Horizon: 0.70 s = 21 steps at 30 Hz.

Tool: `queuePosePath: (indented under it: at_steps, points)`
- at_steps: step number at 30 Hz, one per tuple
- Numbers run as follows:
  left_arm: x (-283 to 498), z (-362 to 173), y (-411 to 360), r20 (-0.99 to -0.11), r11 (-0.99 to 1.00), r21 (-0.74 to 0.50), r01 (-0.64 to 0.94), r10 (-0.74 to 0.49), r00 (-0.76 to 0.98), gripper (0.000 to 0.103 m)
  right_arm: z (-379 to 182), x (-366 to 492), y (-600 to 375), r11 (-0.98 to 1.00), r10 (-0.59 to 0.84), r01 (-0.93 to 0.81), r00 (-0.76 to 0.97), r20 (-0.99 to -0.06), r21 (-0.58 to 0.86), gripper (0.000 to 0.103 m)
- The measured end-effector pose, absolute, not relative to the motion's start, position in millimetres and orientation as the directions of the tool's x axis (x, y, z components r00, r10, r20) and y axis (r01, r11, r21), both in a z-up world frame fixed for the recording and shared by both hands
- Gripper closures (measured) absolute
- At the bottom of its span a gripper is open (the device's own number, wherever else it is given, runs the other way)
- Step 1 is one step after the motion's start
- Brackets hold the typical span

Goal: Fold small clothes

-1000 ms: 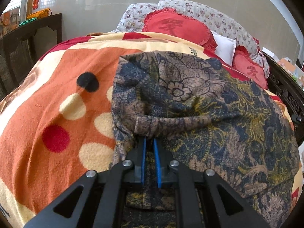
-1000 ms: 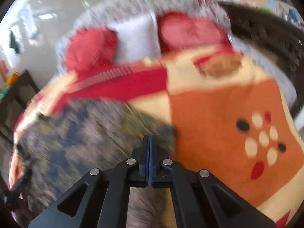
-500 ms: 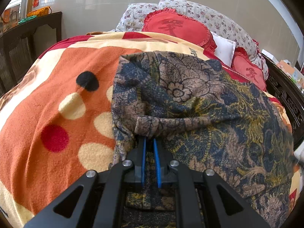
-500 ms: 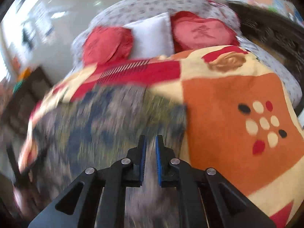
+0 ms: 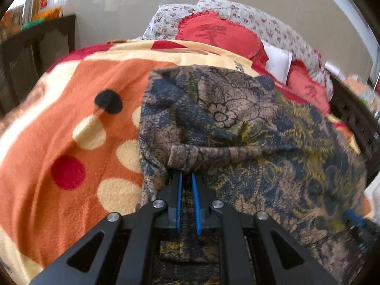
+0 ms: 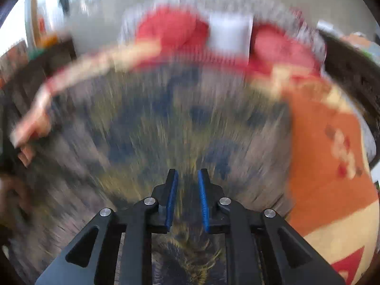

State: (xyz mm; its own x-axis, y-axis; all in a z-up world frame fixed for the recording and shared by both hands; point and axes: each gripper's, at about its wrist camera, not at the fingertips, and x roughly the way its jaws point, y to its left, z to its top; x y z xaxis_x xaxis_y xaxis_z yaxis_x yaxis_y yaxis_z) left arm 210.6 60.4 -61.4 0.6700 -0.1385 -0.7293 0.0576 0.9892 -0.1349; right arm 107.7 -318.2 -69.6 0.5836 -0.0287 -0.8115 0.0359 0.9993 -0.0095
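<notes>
A dark floral garment in blue, brown and yellow lies spread on the bed. My left gripper is shut on a rolled fold of its hem at the near edge, and the fabric bunches over the fingertips. The right wrist view is blurred by motion; there the garment fills the middle. My right gripper hangs over it with its jaws opening and nothing pinched between the blue pads. A blue part of the right gripper shows at the garment's lower right edge.
An orange and cream dotted blanket covers the bed, also seen on the right as the blanket. Red cushions and a white pillow sit at the head. Dark wooden furniture stands left, and a carved bed frame runs along the right.
The right gripper's jaws went from shut to apart while it swept across and down over the garment. Its blue tip has come into the left wrist view. The left gripper stayed still.
</notes>
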Motion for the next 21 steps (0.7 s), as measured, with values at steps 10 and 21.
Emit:
queuePosePath:
  at_steps: [10, 21]
  points:
    - [168, -64, -4, -0.777, 0.973, -0.048, 0.224, -0.177, 0.605, 0.062, -42, 96, -245, 0.993, 0.099, -0.114, 0.617, -0.781, 0.036, 0.065]
    - [230, -21, 26, -0.735, 0.990, -0.083, 0.111, -0.136, 0.664, 0.059, -15, 127, -275, 0.999, 0.018, 0.022, 0.681, -0.732, 0.045, 0.060]
